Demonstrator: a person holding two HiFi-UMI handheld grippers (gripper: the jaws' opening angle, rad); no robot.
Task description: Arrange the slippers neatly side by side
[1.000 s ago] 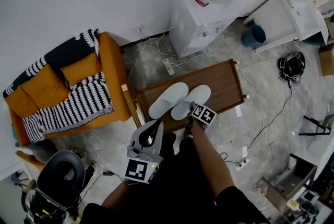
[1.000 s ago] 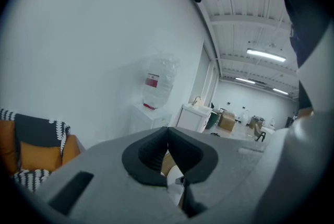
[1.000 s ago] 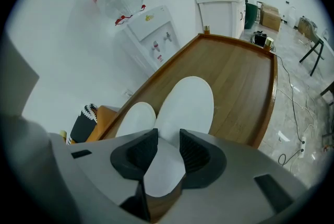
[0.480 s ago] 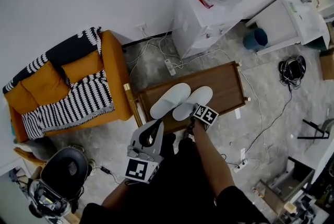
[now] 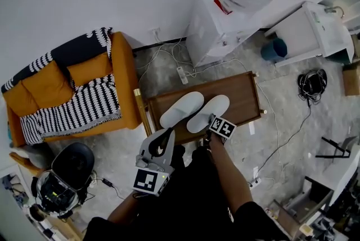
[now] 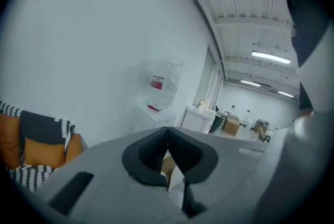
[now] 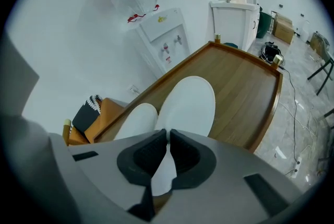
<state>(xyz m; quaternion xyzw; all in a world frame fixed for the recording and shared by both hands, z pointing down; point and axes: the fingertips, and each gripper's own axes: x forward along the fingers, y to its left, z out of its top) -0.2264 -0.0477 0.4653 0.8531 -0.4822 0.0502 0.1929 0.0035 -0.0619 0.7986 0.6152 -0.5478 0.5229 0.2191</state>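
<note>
1. Two white slippers lie on the low wooden table (image 5: 243, 92) in front of me, toes pointing away and to the right in the head view.
2. The left slipper (image 5: 181, 109) and the right slipper (image 5: 210, 112) sit just beside each other. In the right gripper view their inner edges look as if they meet.
3. My right gripper (image 5: 209, 121) points steeply down at the heel of the right slipper. Its fingers have just been closing, and they now pinch the thin white heel edge between the pads.
4. In the right gripper view that heel runs straight into the narrow gap between the fingers (image 7: 148, 154), with the rest of the slipper stretching out over the brown tabletop.
5. My left gripper (image 5: 167, 134) hangs near my body, short of the table and well apart from both slippers. Its fingers are closed together with nothing between them.
6. The left gripper points roughly level, towards the white wall and the water dispenser (image 6: 163, 93).
</note>
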